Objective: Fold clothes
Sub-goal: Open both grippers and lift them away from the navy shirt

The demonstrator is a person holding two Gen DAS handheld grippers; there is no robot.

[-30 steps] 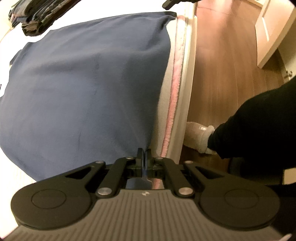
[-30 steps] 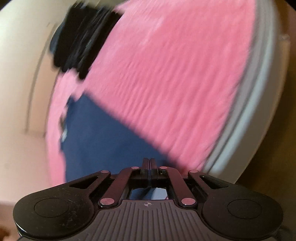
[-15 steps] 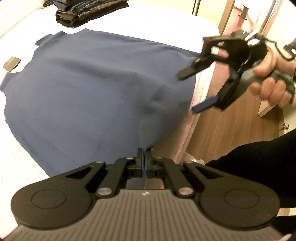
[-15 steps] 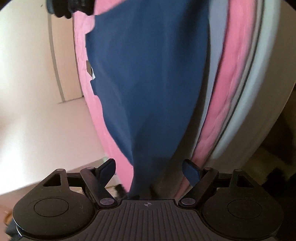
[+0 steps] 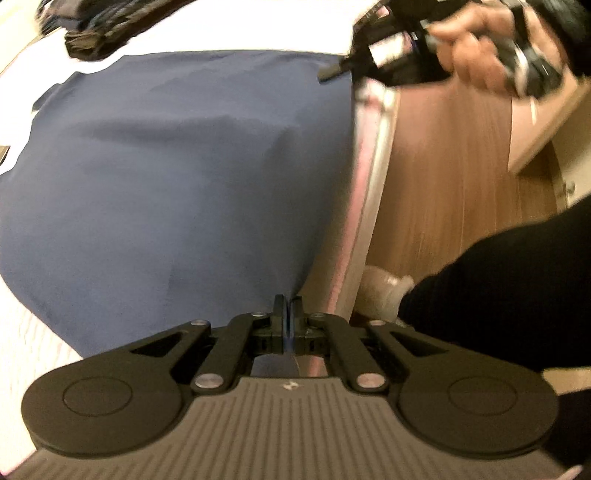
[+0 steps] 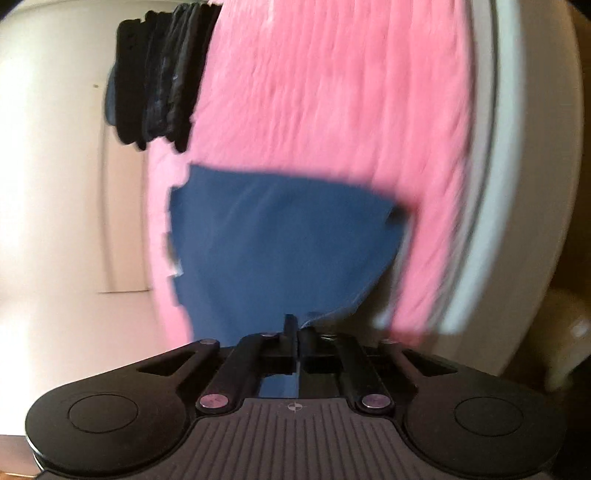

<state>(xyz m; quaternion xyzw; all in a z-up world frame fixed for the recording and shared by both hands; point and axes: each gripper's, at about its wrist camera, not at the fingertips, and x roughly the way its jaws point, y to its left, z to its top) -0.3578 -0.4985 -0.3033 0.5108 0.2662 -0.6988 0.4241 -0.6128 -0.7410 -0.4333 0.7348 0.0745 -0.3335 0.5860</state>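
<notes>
A navy blue shirt [image 5: 177,177] lies spread on the pink bed cover [image 6: 332,110]. My left gripper [image 5: 288,314] is shut on the shirt's near hem corner at the bed's edge. In the left wrist view a hand holds my right gripper [image 5: 332,72] at the shirt's far hem corner. The right wrist view shows that gripper [image 6: 296,326] shut, with blue cloth [image 6: 280,240] pinched between its fingers. Both views are blurred by motion.
A stack of dark folded clothes [image 5: 92,33] sits at the far end of the bed, and shows as the dark stack [image 6: 159,81] in the right wrist view. Wooden floor [image 5: 461,166] and a cabinet [image 5: 546,122] lie to the right. A black sleeve [image 5: 498,288] is close by.
Half a second ago my right gripper hung open above the shirt; it has since come down and shut on the far hem corner. The left gripper has kept its hold.
</notes>
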